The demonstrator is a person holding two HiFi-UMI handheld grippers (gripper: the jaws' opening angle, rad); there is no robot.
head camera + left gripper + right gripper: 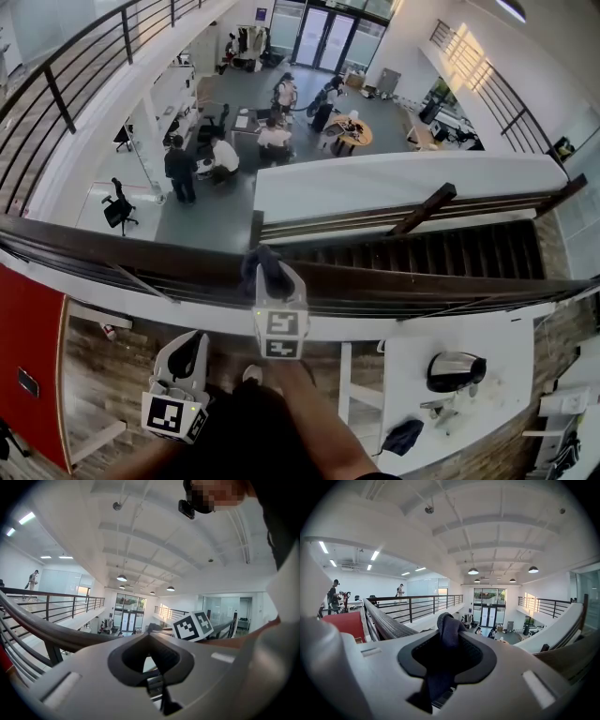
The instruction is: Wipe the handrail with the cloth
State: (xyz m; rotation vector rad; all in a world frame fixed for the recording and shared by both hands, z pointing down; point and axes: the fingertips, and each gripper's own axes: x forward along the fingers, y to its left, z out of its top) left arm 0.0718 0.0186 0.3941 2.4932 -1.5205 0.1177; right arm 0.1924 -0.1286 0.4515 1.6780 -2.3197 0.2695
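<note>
Handrail [122, 253]: dark wood, seen running across the middle of the head view from left edge to right, with an open hall far below. Wiping is judged to be in hand, near the rail's mid-length. A sideways draw along the rail top is called for next, with enough downward pressure that the cloth is not lifted clear. Right gripper [274, 281], at frame centre, is set over the rail. Its jaws are clamped on the cloth [263, 265], a dark blue wad pinched at the tips and apparently pressed to the rail top. Left gripper [190, 349], lower left, is held short of the rail, jaws brought together with nothing between them.
</note>
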